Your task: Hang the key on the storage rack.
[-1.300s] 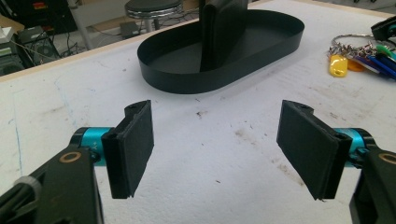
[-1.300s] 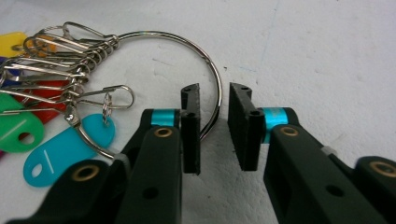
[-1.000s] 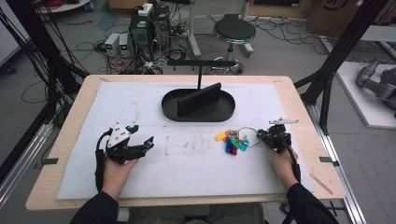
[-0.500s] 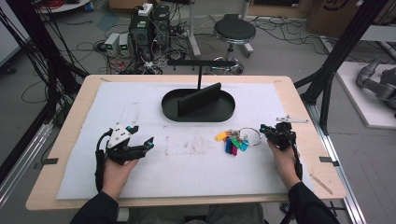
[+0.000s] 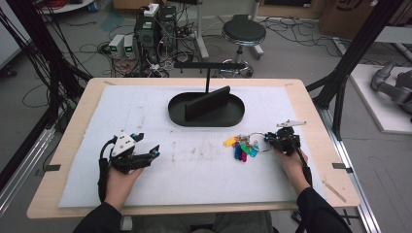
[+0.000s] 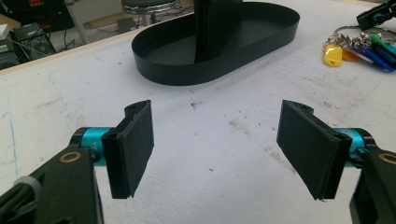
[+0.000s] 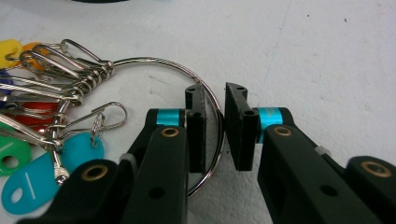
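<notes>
The key ring point(image 7: 205, 84) lies flat on the white surface point(image 5: 194, 170) at right of centre in the high view, its coloured tags point(image 5: 241, 148) fanned out toward the left and the wire loop toward the right. The right gripper point(image 7: 215, 126) sits at the loop's right-hand arc: in the right gripper view the wire passes up through the narrow gap between the two jaws, close against the left one, with the jaws nearly together but a slit of white still showing between them, so they straddle the ring without clamping it. The tags and their small clips fill the left edge of that view. The left gripper point(image 6: 215, 144) rests at lower left of the high view, well apart from the ring, jaws spread wide over bare surface. The black tray point(image 5: 175, 109) with its upright divider stands above centre, and the tags lie just below its right end.
</notes>
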Tool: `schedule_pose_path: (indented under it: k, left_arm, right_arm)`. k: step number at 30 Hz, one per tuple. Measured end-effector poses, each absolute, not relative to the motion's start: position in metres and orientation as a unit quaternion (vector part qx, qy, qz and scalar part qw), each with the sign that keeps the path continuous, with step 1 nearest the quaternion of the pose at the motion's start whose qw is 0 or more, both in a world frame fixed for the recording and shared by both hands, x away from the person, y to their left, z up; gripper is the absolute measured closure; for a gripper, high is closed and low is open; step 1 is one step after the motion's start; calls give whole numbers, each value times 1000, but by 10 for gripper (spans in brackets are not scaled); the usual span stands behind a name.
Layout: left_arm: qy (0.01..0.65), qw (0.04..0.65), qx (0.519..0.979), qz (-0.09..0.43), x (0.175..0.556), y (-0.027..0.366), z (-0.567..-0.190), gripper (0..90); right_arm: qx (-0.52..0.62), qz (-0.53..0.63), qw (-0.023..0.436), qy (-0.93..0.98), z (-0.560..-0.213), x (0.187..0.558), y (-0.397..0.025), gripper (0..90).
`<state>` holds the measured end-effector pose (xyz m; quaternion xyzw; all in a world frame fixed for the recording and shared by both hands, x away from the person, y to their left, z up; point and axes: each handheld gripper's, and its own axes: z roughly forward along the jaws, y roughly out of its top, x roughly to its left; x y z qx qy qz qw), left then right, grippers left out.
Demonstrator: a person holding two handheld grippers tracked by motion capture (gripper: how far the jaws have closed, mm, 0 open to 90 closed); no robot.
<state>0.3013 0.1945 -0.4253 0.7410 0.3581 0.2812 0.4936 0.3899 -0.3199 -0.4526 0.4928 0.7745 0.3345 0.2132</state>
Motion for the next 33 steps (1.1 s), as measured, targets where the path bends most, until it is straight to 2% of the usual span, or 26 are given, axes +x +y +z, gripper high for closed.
schedule_pose_path:
  k: [3,18,33]
  left_arm:
    - [359,493,741,281,301,195,-425,274]
    - [356,492,743,281,302,193,-426,274]
    - [354,493,743,281,302,192,-425,274]
  right_arm:
    - [502,338,203,770,-452,391,-323,868]
    - [507,379,186,751,-441,388,-332,872]
    - [508,475,140,705,-425,377,-335,872]
